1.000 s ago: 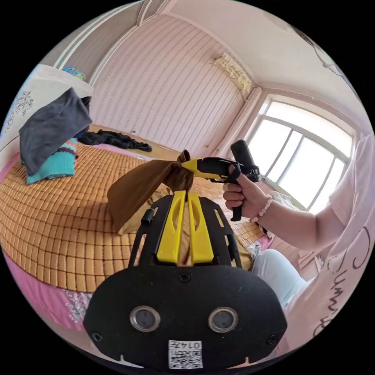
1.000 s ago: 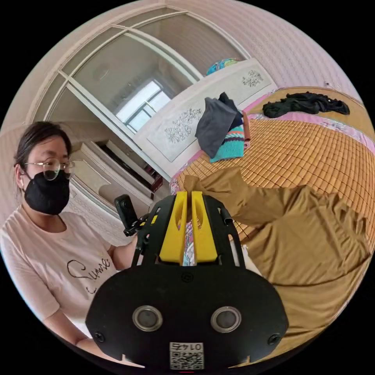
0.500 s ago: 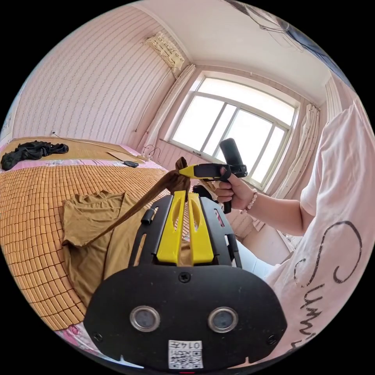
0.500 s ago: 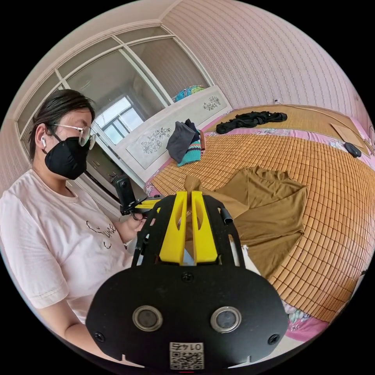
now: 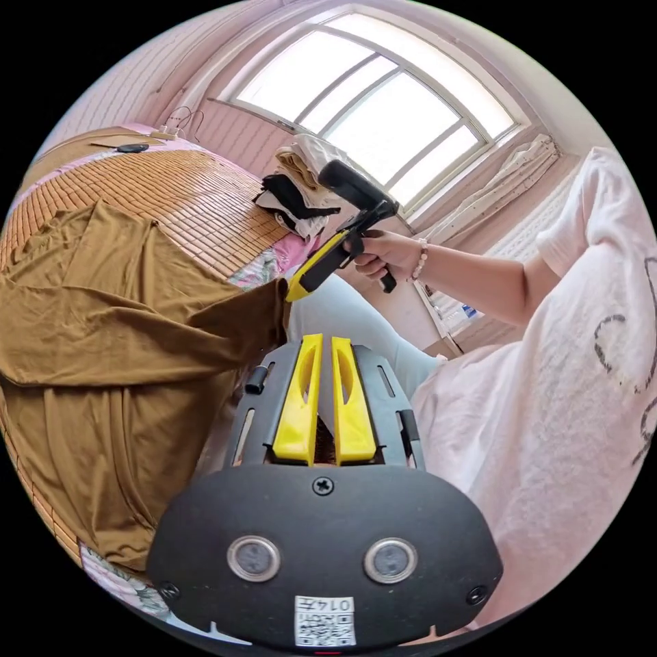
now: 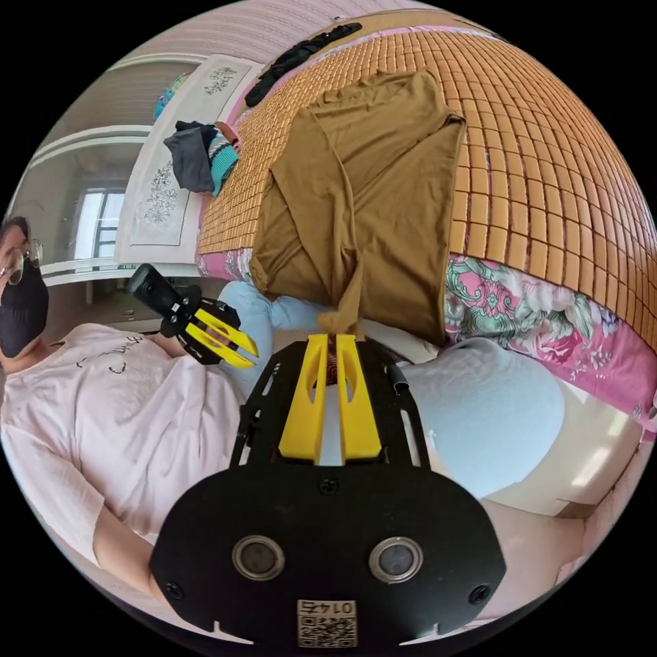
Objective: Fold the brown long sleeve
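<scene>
Two grippers were in play over the bed's edge. Right gripper had its jaws pinched together on a bunched bit of the brown long sleeve, and you could see that same tool in the left gripper view, tip meeting the cloth's edge. Left gripper showed its jaws nearly together with a narrow slit between them, nothing between the tips; in the right gripper view its jaws stood a little apart. Brown shirt lay spread on the bamboo mat, its near end draped over the floral pink bedding. Grey and teal clothes sat by the headboard.
</scene>
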